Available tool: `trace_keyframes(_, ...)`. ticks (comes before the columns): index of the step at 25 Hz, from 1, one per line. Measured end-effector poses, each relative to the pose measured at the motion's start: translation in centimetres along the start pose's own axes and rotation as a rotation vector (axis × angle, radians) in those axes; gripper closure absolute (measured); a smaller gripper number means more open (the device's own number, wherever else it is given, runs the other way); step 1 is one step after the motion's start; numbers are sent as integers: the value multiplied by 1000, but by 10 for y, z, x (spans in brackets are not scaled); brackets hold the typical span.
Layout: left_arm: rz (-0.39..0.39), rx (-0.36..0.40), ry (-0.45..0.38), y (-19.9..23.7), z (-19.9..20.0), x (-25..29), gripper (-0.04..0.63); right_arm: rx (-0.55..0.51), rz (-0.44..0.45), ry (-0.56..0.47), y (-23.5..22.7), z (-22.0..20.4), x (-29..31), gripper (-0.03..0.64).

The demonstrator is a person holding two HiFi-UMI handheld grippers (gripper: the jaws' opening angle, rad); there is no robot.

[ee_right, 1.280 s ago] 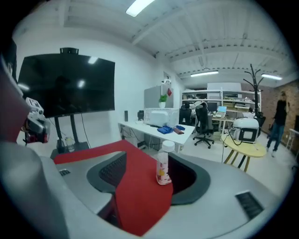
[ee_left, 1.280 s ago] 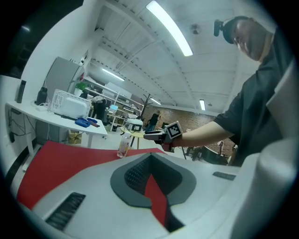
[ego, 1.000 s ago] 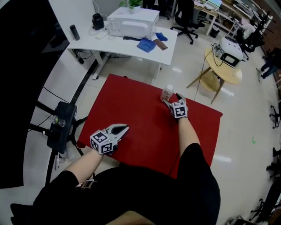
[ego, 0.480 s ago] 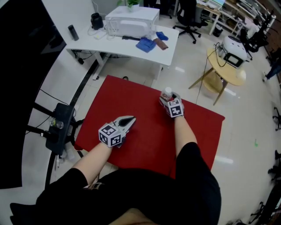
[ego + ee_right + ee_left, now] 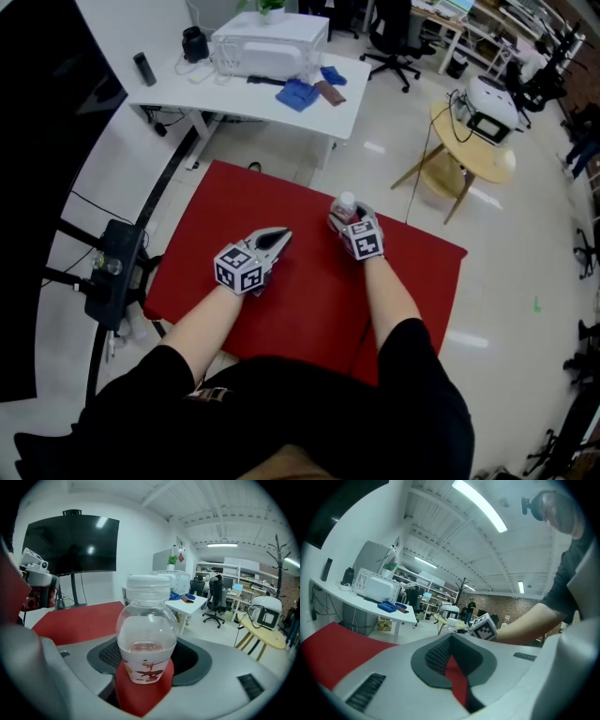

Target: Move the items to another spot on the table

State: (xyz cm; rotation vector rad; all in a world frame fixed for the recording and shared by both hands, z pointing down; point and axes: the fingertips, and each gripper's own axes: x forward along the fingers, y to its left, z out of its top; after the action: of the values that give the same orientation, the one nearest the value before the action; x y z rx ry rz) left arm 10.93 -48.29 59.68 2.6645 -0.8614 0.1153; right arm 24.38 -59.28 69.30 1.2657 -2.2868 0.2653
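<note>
Near the far edge of the red-topped table [image 5: 300, 295], just above the middle of the head view, the small clear plastic bottle with a white cap [image 5: 346, 201] stands upright. My right gripper [image 5: 343, 216] has it between its jaws, which are closing round it; I cannot see the pads pressing yet. My left gripper [image 5: 278, 236] sits to its left, apart, jaws drawn together on nothing.

Beyond the table, a white desk [image 5: 234, 89] fills the upper left and a round wooden table [image 5: 464, 150] the upper right.

Only the right gripper view shows the bottle's printed label and the pinkish liquid; the head view gives little more than the cap. That view also shows a black screen [image 5: 70, 543] at upper left.
</note>
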Motion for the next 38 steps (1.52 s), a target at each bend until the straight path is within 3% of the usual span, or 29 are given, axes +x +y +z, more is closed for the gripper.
trace_keyframes(7,-8,4,29,-12,-5,35,600,20,37,-40,9,7,-43,313)
trace_keyframes(12,-27,11,47,-27,-12,27,601,-4,59,-39,33,8,-67,313)
trace_keyframes(18,-64,20,63,-45,-22,-21,601,-12,45,-53,79,18,-96,313)
trace_keyframes(29,-136,25,102,-64,-65,-164,601,19,8,-39,219,-6,-147,313)
trace_keyframes(38,-151,28,159,-135,-89,-225,601,5,66,17,303,-49,-219,313)
